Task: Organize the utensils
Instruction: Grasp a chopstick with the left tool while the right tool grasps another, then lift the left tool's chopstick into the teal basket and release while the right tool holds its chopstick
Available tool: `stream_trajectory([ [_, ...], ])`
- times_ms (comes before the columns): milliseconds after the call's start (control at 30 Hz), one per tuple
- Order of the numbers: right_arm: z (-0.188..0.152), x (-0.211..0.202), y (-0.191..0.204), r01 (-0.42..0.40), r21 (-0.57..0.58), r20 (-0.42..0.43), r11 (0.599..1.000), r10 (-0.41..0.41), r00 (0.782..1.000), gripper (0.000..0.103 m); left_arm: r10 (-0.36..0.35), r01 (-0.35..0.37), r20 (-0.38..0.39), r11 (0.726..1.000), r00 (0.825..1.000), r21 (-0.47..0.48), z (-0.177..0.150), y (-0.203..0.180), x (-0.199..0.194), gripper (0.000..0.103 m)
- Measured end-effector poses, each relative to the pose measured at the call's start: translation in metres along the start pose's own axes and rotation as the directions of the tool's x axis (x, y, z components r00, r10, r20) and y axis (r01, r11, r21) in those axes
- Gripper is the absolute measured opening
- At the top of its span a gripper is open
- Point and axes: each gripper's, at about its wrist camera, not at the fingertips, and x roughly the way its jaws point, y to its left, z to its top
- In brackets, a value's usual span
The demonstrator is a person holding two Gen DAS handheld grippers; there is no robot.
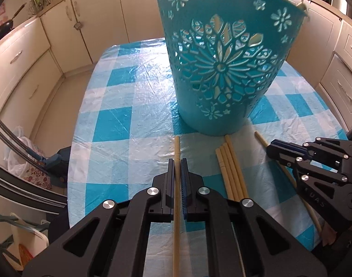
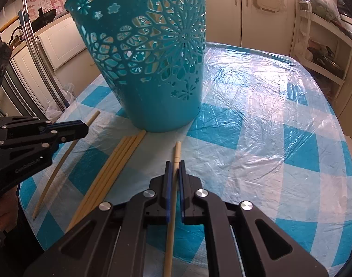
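Observation:
A teal cut-out basket stands upright on the checked tablecloth, also in the right wrist view. My left gripper is shut on one pale chopstick that lies along the table. My right gripper is shut on another chopstick. Several loose chopsticks lie side by side between the two grippers, in front of the basket; they also show in the right wrist view. The right gripper appears in the left wrist view, the left gripper in the right wrist view.
The blue-and-white checked cloth under clear plastic covers a table. Cream kitchen cabinets surround it. A frying pan sits on the far left counter. Plastic bags lie on the floor to the left.

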Motion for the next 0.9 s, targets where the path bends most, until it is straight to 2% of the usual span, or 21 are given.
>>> stream_trajectory([
  [167, -0.001, -0.001, -0.001, -0.005, 0.006, 0.002, 1.000, 0.005, 1.000, 0.006, -0.032, 0.033, 0.032, 0.999, 0.999, -0.012, -0.001, 0.001, -0.016, 0.005],
  [300, -0.001, -0.001, -0.002, -0.006, 0.006, 0.002, 1.000, 0.006, 1.000, 0.006, -0.127, 0.131, 0.077, 0.990, 0.989, -0.050, -0.002, 0.013, -0.034, 0.005],
  [400, -0.001, -0.001, -0.002, -0.007, 0.008, 0.003, 1.000, 0.007, 1.000, 0.006, -0.204, 0.216, 0.137, 0.973, 0.969, -0.081, 0.000, 0.029, -0.055, 0.005],
  [500, -0.001, -0.001, -0.005, -0.013, 0.014, 0.004, 1.000, 0.013, 1.000, 0.006, -0.243, 0.265, 0.193, 0.959, 0.951, -0.101, 0.001, 0.041, -0.077, 0.005],
  [700, -0.001, -0.001, -0.011, -0.035, 0.036, 0.006, 0.999, 0.035, 0.999, 0.006, -0.284, 0.332, 0.287, 0.934, 0.915, -0.134, 0.016, 0.056, -0.111, 0.005],
  [867, -0.001, -0.001, -0.015, -0.045, 0.044, 0.007, 0.998, 0.045, 0.999, 0.006, -0.296, 0.364, 0.395, 0.925, 0.870, -0.110, 0.043, 0.051, -0.145, 0.005],
  [900, -0.002, -0.001, -0.015, -0.047, 0.045, 0.008, 0.998, 0.047, 0.999, 0.006, -0.291, 0.364, 0.428, 0.926, 0.856, -0.099, 0.053, 0.048, -0.153, 0.005],
])
